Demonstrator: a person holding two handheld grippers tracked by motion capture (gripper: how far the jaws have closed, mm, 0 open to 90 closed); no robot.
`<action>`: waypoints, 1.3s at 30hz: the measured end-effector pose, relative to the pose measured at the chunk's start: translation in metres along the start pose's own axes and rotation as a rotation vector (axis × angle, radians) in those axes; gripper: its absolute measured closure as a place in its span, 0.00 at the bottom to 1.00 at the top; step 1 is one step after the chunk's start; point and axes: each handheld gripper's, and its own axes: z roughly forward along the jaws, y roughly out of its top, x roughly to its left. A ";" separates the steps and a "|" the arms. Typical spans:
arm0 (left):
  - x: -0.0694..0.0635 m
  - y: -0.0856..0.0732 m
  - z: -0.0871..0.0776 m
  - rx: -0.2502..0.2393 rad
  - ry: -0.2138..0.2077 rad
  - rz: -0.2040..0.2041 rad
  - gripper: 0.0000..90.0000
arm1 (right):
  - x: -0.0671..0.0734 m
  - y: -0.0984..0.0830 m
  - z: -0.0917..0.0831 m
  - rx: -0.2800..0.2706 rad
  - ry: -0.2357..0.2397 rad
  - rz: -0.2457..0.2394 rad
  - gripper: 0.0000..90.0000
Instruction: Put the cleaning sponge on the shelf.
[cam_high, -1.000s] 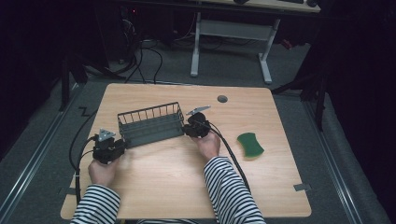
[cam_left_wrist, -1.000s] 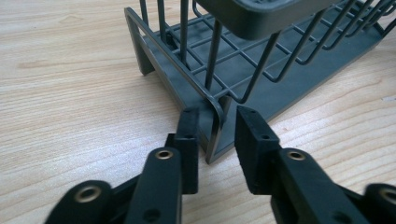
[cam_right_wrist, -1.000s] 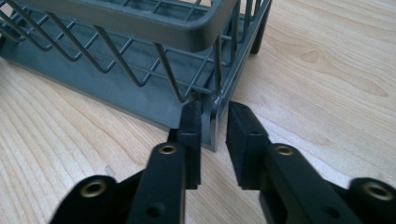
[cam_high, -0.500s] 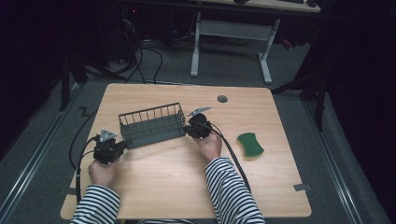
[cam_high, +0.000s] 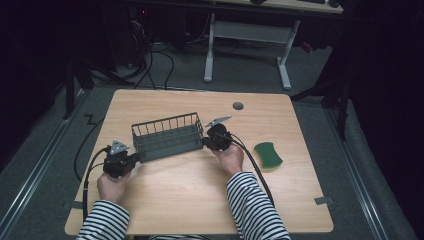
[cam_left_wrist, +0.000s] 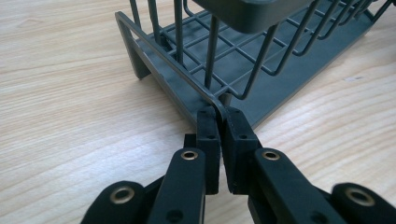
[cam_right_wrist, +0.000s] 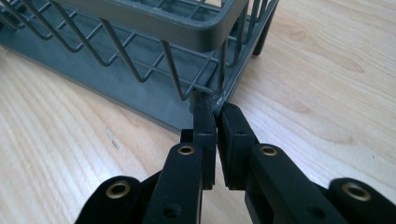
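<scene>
Wire basket (cam_high: 167, 136) sat near the middle of the wooden table (cam_high: 190, 195), slightly toward the left, long side running left to right. Dark grey, rectangular, open-topped: solid flat rim band, thin upright and slanted wires for walls, grid floor on a solid base frame with short feet. Nothing seen inside it.

Left gripper (cam_left_wrist: 218, 122): jaws had just been closing and were pinched tight on the bottom wire at the basket's left end corner. Right gripper (cam_right_wrist: 214, 114): jaws likewise had just closed, clamped on the lower corner wire at the right end. One hand held each gripper, at opposite ends of the basket.

Green sponge (cam_high: 268, 155) lay well apart, to the right.
</scene>
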 end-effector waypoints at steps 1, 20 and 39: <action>-0.001 0.000 0.000 -0.001 -0.003 0.002 0.96 | -0.002 -0.001 -0.002 0.001 0.003 -0.009 0.96; -0.052 0.005 0.005 0.010 -0.141 0.084 0.96 | -0.012 -0.044 -0.059 0.080 -0.012 0.046 0.96; -0.089 0.007 0.011 0.022 -0.234 0.153 0.96 | -0.020 -0.087 -0.101 0.074 -0.061 0.072 0.96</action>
